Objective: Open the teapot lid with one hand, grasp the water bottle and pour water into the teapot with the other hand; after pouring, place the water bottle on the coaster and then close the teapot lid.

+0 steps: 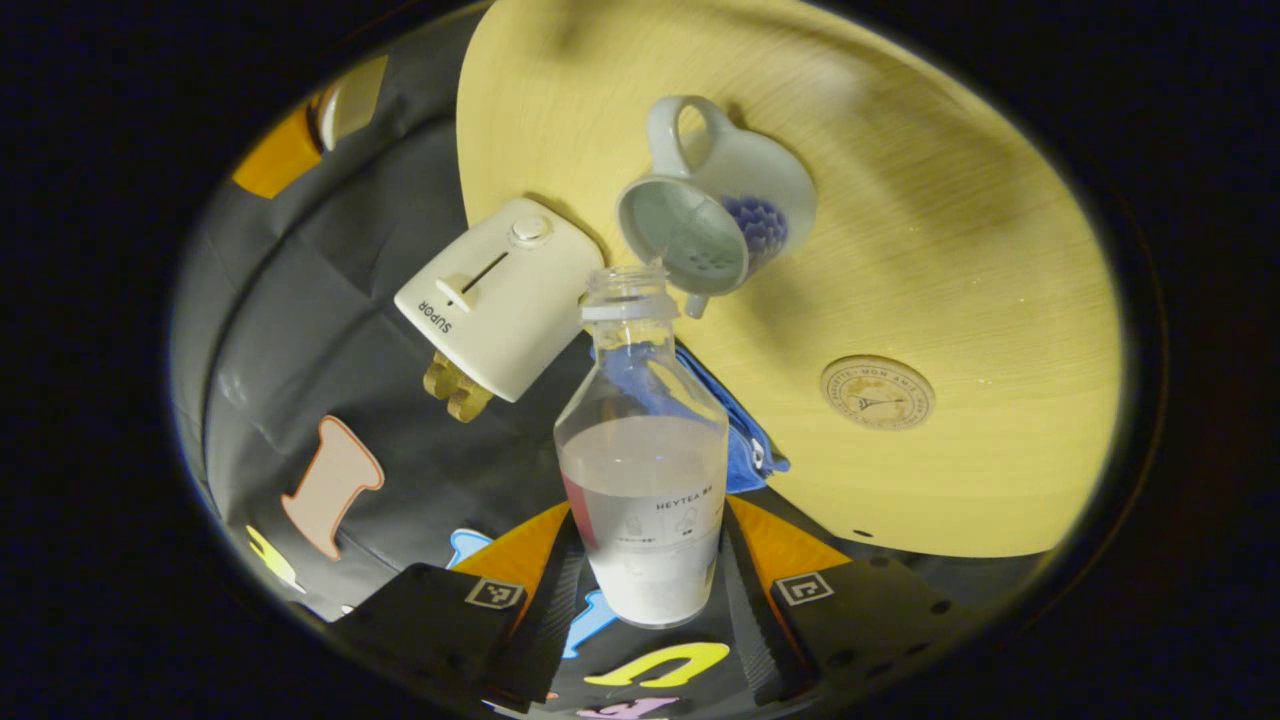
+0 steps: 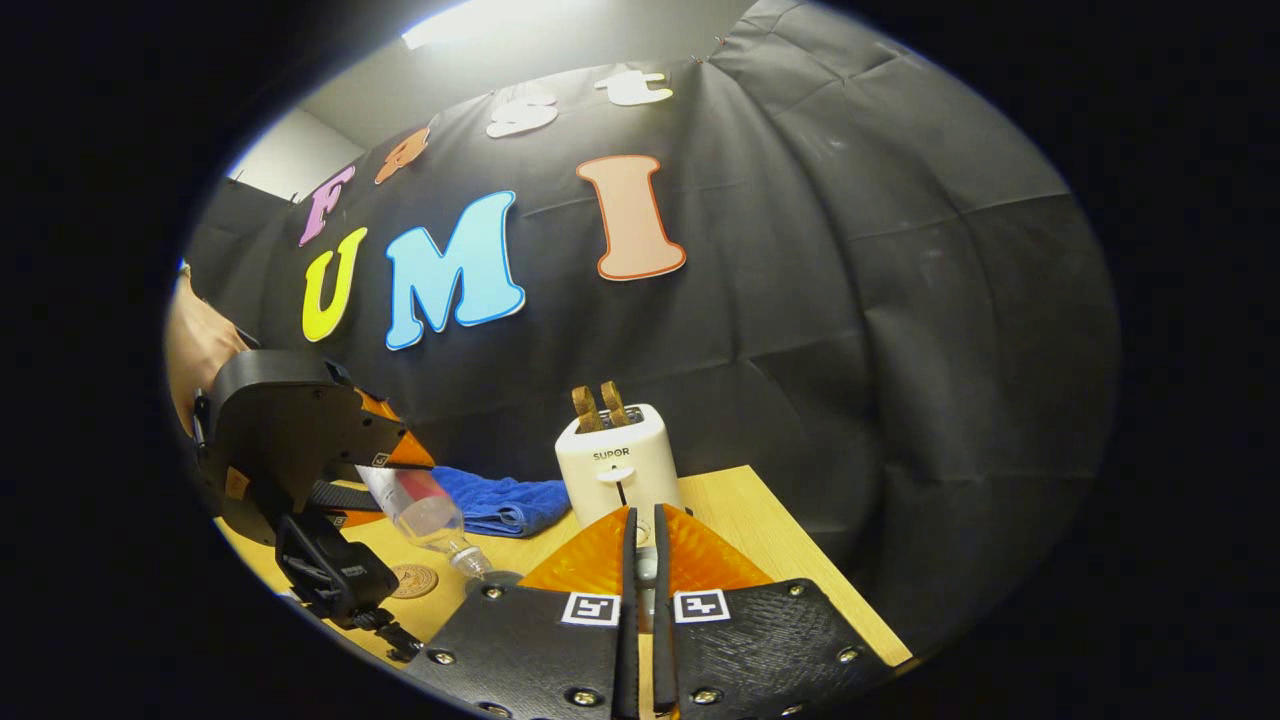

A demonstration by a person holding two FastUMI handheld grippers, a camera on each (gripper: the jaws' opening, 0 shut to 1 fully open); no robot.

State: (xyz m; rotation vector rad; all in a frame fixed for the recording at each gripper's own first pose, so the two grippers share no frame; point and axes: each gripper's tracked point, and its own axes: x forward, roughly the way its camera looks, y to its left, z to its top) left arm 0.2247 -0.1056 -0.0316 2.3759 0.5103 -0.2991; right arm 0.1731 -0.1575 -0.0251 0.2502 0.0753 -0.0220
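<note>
My left gripper [image 1: 648,520] is shut on a clear, uncapped water bottle [image 1: 640,400] that is partly full. The bottle is tipped, with its mouth at the rim of the white teapot [image 1: 745,185], which has a blue grape pattern and stands open on the wooden table. A round coaster [image 1: 878,393] lies near the teapot. In the right gripper view, the left gripper [image 2: 385,470] tilts the bottle [image 2: 425,512] downward beside the coaster [image 2: 413,580]. My right gripper [image 2: 645,515] is closed on a small pale piece, the teapot lid [image 2: 646,565], mostly hidden between the fingers.
A white toaster [image 2: 615,470] with two slices of toast stands at the table's back edge, with a folded blue cloth [image 2: 500,500] beside it. The round wooden table [image 1: 950,250] ends near the black booth wall. A hand holds the left gripper at the far left.
</note>
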